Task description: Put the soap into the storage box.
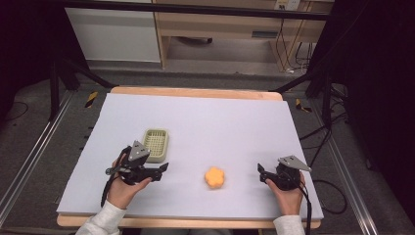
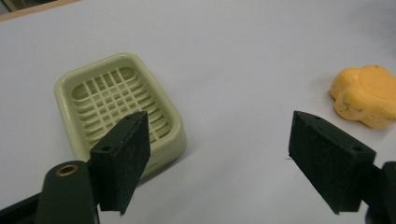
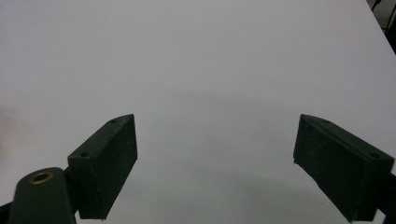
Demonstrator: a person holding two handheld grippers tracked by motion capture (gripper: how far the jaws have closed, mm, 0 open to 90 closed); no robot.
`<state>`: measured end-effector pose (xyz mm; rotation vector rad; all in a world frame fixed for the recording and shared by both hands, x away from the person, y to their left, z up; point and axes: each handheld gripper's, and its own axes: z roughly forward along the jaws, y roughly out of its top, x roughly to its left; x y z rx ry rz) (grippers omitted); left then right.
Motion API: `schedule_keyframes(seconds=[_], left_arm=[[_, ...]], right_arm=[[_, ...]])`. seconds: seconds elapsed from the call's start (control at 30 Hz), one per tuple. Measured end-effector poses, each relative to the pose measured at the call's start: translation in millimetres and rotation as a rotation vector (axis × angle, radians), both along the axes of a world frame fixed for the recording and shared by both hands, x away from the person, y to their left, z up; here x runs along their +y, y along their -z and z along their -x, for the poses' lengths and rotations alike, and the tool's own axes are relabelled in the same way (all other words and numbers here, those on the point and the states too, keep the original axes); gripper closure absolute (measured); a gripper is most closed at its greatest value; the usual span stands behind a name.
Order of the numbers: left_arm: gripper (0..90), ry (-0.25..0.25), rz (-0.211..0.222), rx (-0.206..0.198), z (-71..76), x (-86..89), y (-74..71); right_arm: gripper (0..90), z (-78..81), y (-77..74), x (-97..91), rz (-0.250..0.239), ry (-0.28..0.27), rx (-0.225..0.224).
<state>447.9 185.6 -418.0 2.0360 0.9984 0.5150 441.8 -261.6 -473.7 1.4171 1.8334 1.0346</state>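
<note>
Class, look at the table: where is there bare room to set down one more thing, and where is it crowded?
The far half of the mat, beyond the soap dish, is bare, as is the stretch ahead of the right gripper. A narrower gap lies between the orange soap and that gripper. It is tightest near the left gripper, close beside the dish.

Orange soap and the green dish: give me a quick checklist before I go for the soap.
1. Left gripper jaws open: ok.
2. Right gripper jaws open, nothing held: ok.
3. Orange soap lies free on the table, between the grippers: ok.
4. Green dish upright and empty: ok.
5. Path from soap to dish clear: ok.
6. Soap slippery or firm: cannot tell.
</note>
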Motion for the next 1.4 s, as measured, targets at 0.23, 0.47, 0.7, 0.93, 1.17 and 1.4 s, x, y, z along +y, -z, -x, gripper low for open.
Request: schedule_keyframes(seconds=[0.23, 0.47, 0.7, 0.93, 1.17, 1.4], left_arm=[[20.2, 0.045, -0.015, 0.010, -2.2, -18.6, -0.6], [19.7, 0.076, -0.018, 0.019, -2.2, -34.4, -0.2], [19.7, 0.110, -0.028, 0.023, -2.7, -53.6, -1.4], [19.3, 0.137, -0.029, 0.031, -2.7, -68.1, -1.3], [18.7, 0.162, -0.030, 0.041, -2.9, -80.3, -0.9], [18.7, 0.184, -0.036, 0.047, -3.0, -91.2, -1.7]], right_arm=[[13.6, 0.0, 0.3, 0.8, -0.001, -0.001, 0.004], [13.6, -0.1, 0.5, 1.4, 0.002, -0.006, 0.005], [13.7, -0.2, 0.9, 2.4, 0.003, -0.015, 0.004], [13.5, -0.4, 1.2, 2.7, 0.000, -0.013, 0.004], [13.9, -1.0, 2.5, 4.3, -0.002, -0.027, 0.008], [13.9, -1.6, 3.4, 4.8, 0.000, -0.030, 0.009]])
